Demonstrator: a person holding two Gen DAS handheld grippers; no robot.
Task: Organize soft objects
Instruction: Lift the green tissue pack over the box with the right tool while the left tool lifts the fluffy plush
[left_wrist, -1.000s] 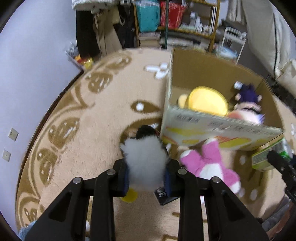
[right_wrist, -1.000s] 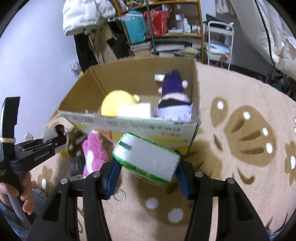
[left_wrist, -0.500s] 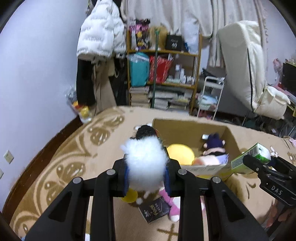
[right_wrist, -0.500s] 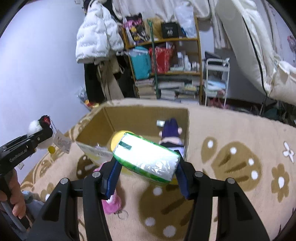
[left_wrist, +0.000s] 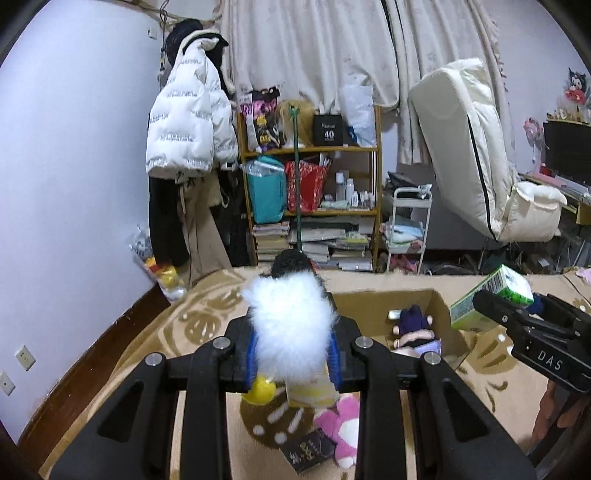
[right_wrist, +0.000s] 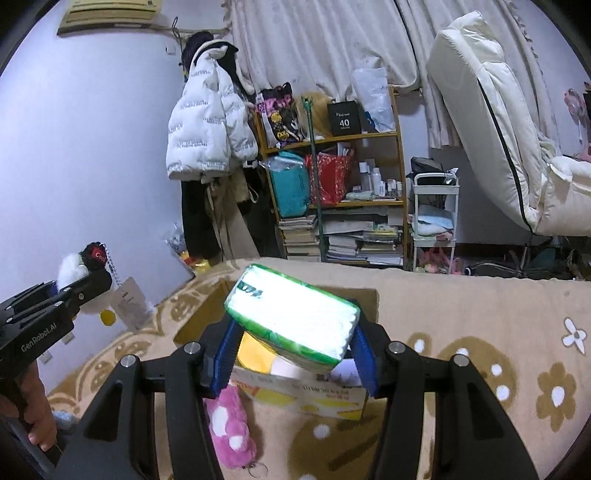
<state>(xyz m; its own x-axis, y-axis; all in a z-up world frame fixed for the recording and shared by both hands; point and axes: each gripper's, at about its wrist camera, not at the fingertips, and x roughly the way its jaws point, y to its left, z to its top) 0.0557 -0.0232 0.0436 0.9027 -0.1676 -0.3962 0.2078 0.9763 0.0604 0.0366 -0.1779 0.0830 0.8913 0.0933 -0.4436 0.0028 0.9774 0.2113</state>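
Item one: my left gripper (left_wrist: 293, 345), blue pads clamped on a white fluffy toy (left_wrist: 291, 328) with a black head at its far end; a yellow ball (left_wrist: 261, 392) and a paper tag hang beneath it.

Item two: my right gripper (right_wrist: 291, 349), pads pressed to both ends of a green-and-white tissue pack (right_wrist: 293, 317), which sits tilted, its left end higher.

Item three: an open cardboard box (left_wrist: 373, 306) on the beige patterned carpet (right_wrist: 461, 306), just ahead of and below both grippers. From the left wrist view it holds a purple-haired doll (left_wrist: 415, 326) lying to the right of my left fingers, with a small item I cannot identify at the back wall. From the right wrist view, beneath the tissue pack, I see something yellow (right_wrist: 255, 354) and something pale inside; most of the interior is hidden by the pack.

Item four: on the carpet outside the box, below my left gripper, a pink plush (left_wrist: 341, 424) and a dark flat packet (left_wrist: 308, 448) touching it. The same pink plush shows under my right gripper's left finger, against the box's printed front.
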